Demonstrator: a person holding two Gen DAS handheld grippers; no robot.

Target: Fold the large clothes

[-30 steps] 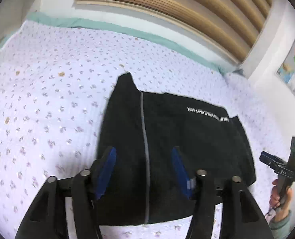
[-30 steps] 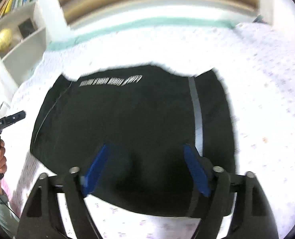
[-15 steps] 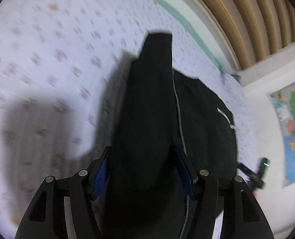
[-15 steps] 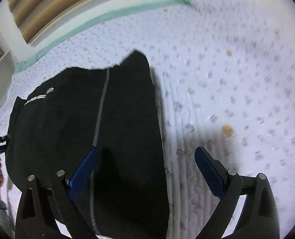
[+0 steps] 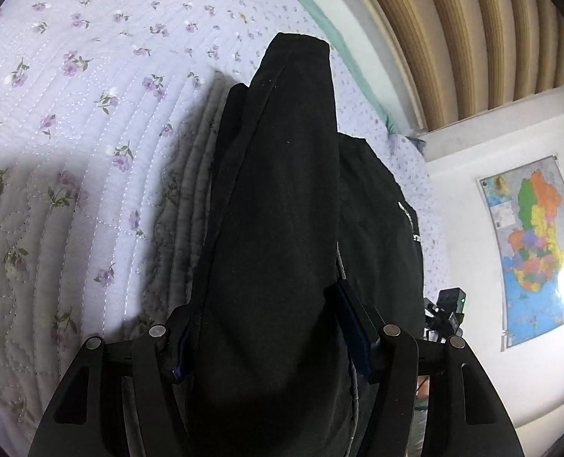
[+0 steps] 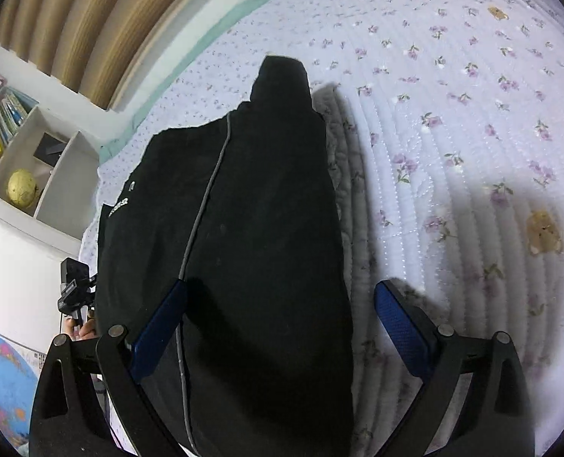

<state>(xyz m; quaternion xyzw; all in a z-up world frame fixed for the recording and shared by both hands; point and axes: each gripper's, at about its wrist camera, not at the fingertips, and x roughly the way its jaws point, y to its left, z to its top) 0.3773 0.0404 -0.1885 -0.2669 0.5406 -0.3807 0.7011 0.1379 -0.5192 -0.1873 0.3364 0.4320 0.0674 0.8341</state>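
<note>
A large black garment [image 5: 282, 198] with a thin grey stripe and white lettering lies folded on the floral quilt; it also shows in the right wrist view [image 6: 251, 228]. My left gripper [image 5: 268, 327] is low over its near end, jaws wide, with a raised fold of the cloth between the blue pads; I cannot tell whether they grip it. My right gripper [image 6: 278, 320] is open, its left pad [image 6: 160, 327] over the black cloth and its right pad [image 6: 400, 327] over the quilt beside the garment's right edge.
The lilac floral quilt [image 5: 72, 133] covers the bed [image 6: 472, 114]. A slatted wooden headboard [image 5: 453, 30] runs along the far side. A map [image 5: 533, 243] hangs on the wall. A white bookshelf [image 6: 19, 160] stands at the left. Each view shows the other gripper at its edge.
Both grippers have dropped low and moved to the garment's long folded edge; the views have swung so the garment now runs lengthwise away from each camera. Cloth now fills the left jaws.
</note>
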